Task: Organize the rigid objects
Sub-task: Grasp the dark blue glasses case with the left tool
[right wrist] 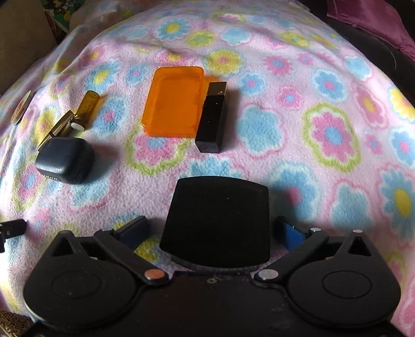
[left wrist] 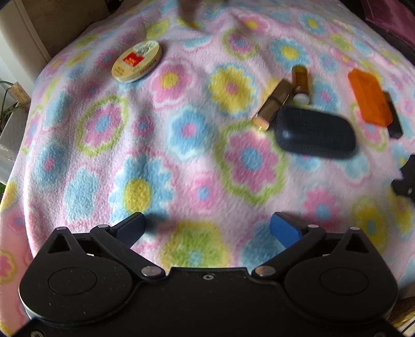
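My left gripper (left wrist: pixel 207 228) hangs open over the flowered blanket (left wrist: pixel 181 160) with nothing between its blue pads. Ahead of it to the right lie a gold tube (left wrist: pixel 272 106), an amber vial (left wrist: pixel 301 80), a dark blue case (left wrist: pixel 315 132), an orange box (left wrist: pixel 369 97) and a black block (left wrist: pixel 394 116). A round tin (left wrist: pixel 137 62) lies far left. In the right wrist view a black rounded pad-like object (right wrist: pixel 218 223) rests on the blanket between the wide jaws of my right gripper (right wrist: pixel 210 230), and blanket shows on both sides of it. Beyond are the orange box (right wrist: pixel 173 101) and black block (right wrist: pixel 212 119).
The dark blue case (right wrist: pixel 64 160), vial (right wrist: pixel 87 106) and gold tube (right wrist: pixel 58 127) cluster at the left of the right wrist view. Purple fabric (right wrist: pixel 368 18) lies past the blanket's far right edge. Beige furniture (left wrist: pixel 39 20) and a plant (left wrist: pixel 7 103) stand at the left.
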Available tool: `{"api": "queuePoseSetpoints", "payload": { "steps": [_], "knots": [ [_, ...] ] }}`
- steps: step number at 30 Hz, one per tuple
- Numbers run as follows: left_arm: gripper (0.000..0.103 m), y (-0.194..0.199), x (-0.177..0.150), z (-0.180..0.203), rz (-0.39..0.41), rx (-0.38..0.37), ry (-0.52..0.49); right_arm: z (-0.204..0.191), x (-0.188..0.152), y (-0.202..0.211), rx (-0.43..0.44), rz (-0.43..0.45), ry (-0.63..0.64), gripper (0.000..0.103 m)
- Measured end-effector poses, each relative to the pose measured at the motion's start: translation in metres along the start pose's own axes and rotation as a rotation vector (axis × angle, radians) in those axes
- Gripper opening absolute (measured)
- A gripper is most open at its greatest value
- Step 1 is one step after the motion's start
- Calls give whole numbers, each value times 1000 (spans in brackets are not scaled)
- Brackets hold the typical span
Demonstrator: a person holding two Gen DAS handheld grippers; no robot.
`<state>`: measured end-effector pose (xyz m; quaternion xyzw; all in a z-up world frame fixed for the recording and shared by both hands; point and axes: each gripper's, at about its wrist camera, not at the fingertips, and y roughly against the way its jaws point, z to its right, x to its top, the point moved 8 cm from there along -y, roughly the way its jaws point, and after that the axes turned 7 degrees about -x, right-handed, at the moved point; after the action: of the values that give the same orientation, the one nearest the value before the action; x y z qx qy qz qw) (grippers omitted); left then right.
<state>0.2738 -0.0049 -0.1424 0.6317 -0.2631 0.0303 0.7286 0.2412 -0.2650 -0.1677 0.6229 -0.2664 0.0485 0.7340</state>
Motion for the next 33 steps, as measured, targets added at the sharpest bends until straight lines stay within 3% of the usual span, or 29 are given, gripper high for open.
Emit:
{"api": "queuePoseSetpoints", "payload": {
  "steps": [9, 14, 25, 33],
  "knots": [
    [98, 12, 46, 41, 41, -88, 34, -1, 2, -2, 1, -18, -1, 103],
    [99, 6, 69, 72, 61, -109, -16, -1, 2, -1, 3, -23, -1, 103],
    [99, -34, 73, 96, -13, -53, -126, -1, 2, -2, 1, -28, -2, 103],
    [99, -52, 71, 94, -57, -72, -91, 0, 2, -3, -2, -33, 0, 103]
  ]
}}
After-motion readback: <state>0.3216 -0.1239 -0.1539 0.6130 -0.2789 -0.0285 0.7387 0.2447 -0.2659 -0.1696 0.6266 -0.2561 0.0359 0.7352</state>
